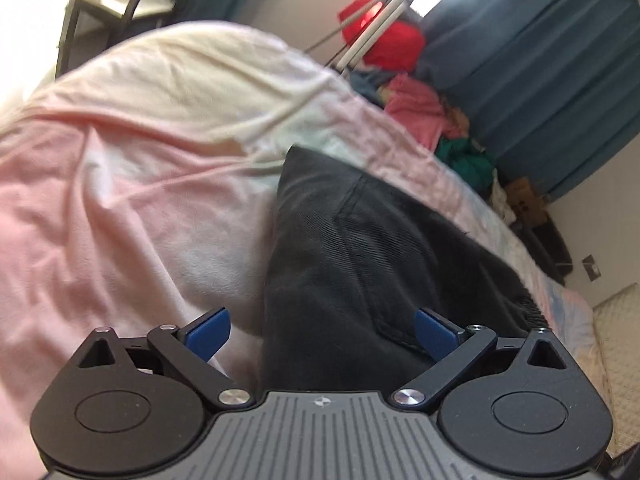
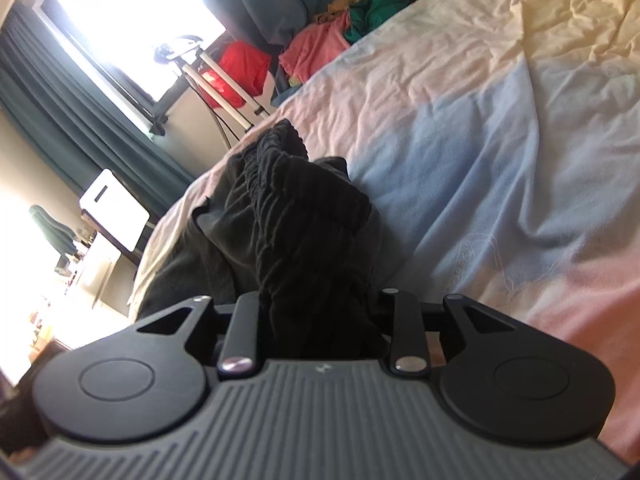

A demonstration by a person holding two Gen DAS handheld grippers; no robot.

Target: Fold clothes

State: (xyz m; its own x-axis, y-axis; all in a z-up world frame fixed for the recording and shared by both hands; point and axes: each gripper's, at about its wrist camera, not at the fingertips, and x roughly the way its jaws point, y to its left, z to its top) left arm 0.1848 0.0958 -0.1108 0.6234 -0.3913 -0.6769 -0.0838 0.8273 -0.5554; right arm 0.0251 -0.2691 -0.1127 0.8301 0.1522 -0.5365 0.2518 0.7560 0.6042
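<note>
Black garment (image 1: 360, 248) lies rumpled on the pastel bedsheet (image 1: 132, 184), near the bed's edge. Right gripper (image 2: 320, 312) is clenched on a bunched fold at the ribbed waistband (image 2: 276, 168). Left gripper (image 1: 322, 334) is spread wide above the dark cloth, blue pads (image 1: 210, 334) gripping nothing. Piled clothes (image 1: 416, 108) sit beyond the bed.
</note>
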